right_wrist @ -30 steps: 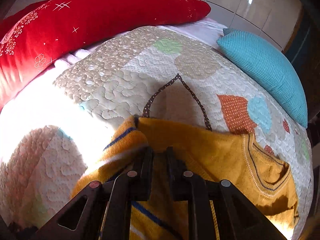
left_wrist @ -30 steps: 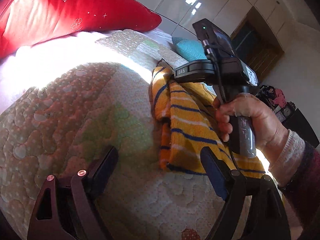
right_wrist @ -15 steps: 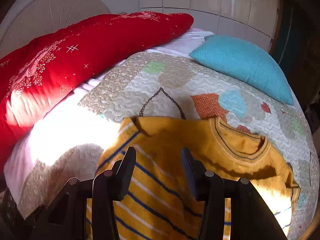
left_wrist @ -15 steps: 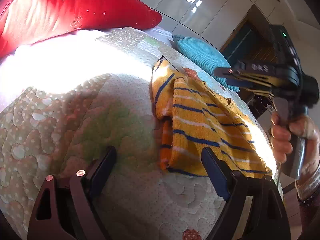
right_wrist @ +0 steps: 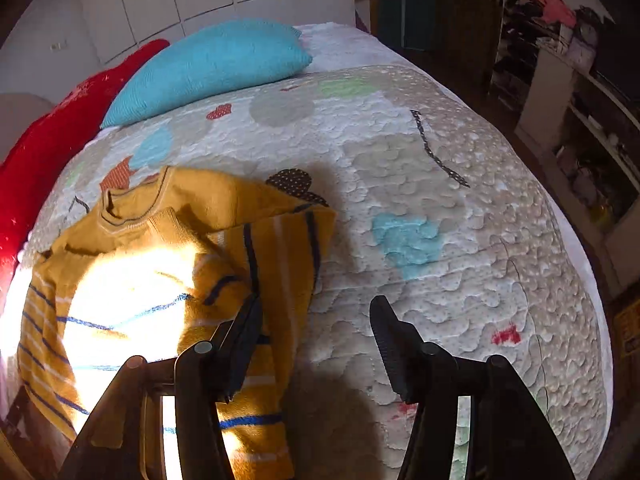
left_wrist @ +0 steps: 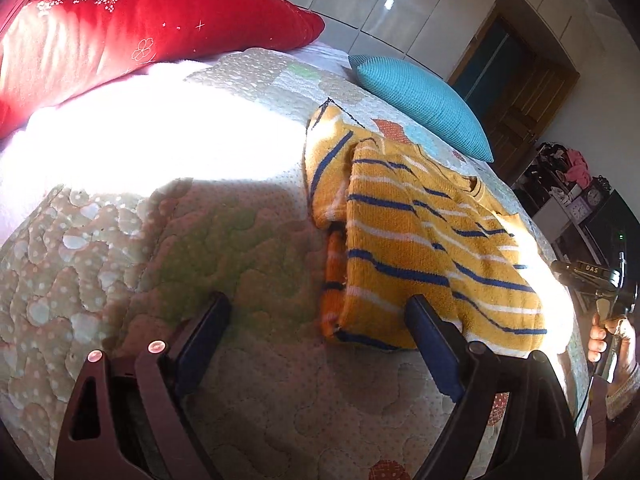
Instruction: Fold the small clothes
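Both claws gape wide and hold nothing — the left gripper (left_wrist: 316, 334) hovers near the striped sweater (left_wrist: 420, 240), part-folded on the quilt (left_wrist: 160, 240); the right gripper (right_wrist: 316, 340) risks snagging the loose side flap — undoing it.

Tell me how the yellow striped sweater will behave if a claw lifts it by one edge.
The sweater looks like soft knit, so it would likely droop. Its folded-over sleeve probably falls open. The quilt looks textured, so dragging may bunch it.
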`<state>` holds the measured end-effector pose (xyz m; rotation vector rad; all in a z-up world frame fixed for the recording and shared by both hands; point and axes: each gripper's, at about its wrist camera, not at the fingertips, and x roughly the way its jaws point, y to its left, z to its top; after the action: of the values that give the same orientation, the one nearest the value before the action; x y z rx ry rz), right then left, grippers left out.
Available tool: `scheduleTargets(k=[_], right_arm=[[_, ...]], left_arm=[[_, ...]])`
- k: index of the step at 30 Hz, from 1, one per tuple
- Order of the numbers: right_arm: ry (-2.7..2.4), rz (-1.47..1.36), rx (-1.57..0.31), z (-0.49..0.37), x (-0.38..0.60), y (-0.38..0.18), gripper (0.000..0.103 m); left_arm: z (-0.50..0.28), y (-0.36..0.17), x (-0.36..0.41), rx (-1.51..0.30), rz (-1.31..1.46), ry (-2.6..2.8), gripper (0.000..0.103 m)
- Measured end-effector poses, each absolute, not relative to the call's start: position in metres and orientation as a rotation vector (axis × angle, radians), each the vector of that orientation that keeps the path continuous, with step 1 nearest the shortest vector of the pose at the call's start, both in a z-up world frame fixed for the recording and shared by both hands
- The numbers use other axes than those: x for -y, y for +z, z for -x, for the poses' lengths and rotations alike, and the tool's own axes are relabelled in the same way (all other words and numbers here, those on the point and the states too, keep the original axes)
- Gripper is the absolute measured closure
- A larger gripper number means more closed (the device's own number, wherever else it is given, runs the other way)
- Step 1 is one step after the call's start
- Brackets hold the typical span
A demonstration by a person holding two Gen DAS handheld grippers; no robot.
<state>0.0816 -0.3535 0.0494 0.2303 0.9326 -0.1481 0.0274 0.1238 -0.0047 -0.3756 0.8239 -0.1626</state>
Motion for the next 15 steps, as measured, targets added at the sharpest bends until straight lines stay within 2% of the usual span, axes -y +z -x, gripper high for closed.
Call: scheduleTargets(k=[6, 12, 15], right_arm=[[0.065, -0.32, -0.871, -0.032, 0.335, 0.065, 0.042], [0.136, -0.252, -0.936, -0.006, 0.305, 0.022, 0.042], [0.14, -0.365, -0.938, 0.001, 0.334, 0.002, 0.041]], left_arm=[[-0.032, -0.005, -0.119, -0.837, 0.341, -0.146, 0.014], [-0.033, -0.005, -0.115, -0.847, 0.311, -0.132, 0.014], [-0.032, -0.004, -0.113, -0.849, 0.301, -0.125, 0.013]])
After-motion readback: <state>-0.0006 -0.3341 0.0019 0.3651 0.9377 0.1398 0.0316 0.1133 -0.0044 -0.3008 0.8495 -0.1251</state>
